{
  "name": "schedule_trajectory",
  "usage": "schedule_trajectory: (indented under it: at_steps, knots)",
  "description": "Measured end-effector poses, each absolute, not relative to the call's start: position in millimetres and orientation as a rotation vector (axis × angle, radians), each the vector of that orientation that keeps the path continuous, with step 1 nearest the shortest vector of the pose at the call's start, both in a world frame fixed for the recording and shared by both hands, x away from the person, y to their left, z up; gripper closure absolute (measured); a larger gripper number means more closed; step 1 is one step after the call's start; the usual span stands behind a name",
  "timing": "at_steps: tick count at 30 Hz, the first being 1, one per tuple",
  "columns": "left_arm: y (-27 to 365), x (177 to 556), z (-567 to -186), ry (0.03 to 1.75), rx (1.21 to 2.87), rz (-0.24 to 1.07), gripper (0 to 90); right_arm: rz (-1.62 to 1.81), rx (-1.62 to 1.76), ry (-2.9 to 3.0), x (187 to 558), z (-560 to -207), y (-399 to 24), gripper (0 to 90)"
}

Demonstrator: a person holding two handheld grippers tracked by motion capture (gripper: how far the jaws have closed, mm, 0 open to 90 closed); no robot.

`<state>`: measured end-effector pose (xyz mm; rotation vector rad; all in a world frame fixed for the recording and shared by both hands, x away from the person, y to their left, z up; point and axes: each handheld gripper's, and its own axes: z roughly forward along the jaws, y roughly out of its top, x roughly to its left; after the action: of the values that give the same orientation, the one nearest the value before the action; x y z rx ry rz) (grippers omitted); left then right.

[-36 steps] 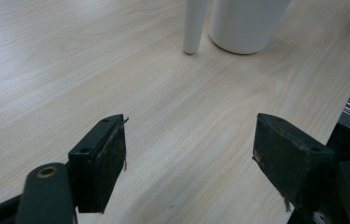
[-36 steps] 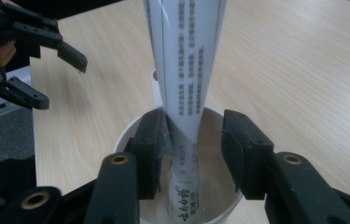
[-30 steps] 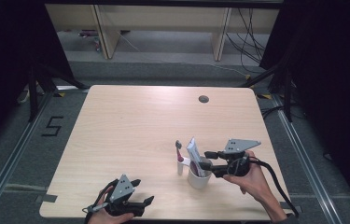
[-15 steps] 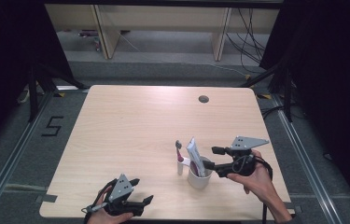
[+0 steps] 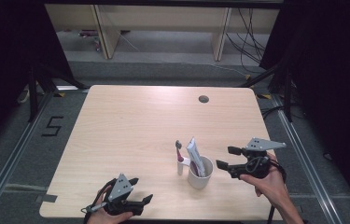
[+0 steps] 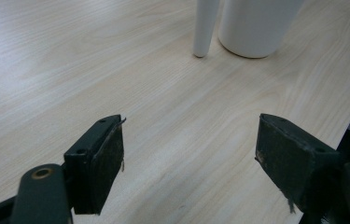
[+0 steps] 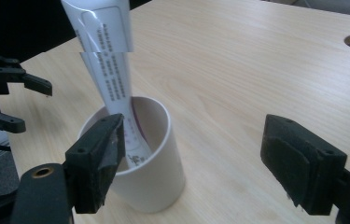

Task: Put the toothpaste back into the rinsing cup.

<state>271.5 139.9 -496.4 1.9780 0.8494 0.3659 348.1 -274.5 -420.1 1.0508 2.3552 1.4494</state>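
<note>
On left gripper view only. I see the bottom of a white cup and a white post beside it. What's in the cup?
Observer: A white toothpaste tube stands in the cup, leaning, with its top well above the rim.
Operator: And the white post?
Observer: That's the handle of a toothbrush standing upright on the table beside the cup. It has a pink neck and a grey head on top.
Operator: Where's the right hand-held gripper?
Observer: In the high view the right hand-held gripper is just right of the cup and open. Its jaws have just been opening, with nothing between the pads.
</note>
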Motion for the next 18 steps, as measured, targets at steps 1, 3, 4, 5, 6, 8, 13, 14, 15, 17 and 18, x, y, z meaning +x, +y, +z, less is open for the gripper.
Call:
schedule_trajectory:
  at_steps: [1,3,4,5,6,8,13,14,15,17,18]
  knots:
    - [140,271,-496,0.849,1.978,0.366,22.9,1.449,1.051,2.355,348,-420,-275,22.8]
    - [140,272,-497,0.849,1.973,0.366,22.8,1.445,1.047,2.329,348,-422,-282,22.0]
    - [141,273,-497,0.844,1.987,0.371,22.8,1.439,1.072,2.331,347,-422,-285,21.9]
    - [141,273,-497,0.844,1.987,0.371,22.8,1.439,1.072,2.331,347,-422,-285,21.9]
    - [140,273,-497,0.846,1.982,0.371,22.8,1.437,1.087,2.315,346,-424,-289,21.7]
    - [141,273,-496,0.842,1.984,0.373,22.7,1.436,1.113,2.292,345,-426,-293,21.5]
    - [142,273,-495,0.854,1.979,0.375,22.7,1.422,1.124,2.289,343,-431,-304,21.2]
    - [142,273,-495,0.854,1.979,0.375,22.6,1.416,1.140,2.283,343,-432,-305,21.0]
    - [142,273,-495,0.854,1.977,0.377,22.6,1.415,1.162,2.281,342,-433,-306,21.0]
    - [142,273,-495,0.854,1.978,0.378,22.5,1.389,1.138,2.274,342,-435,-311,20.7]
    - [142,273,-495,0.854,1.977,0.377,22.5,1.386,1.166,2.272,341,-436,-311,20.7]
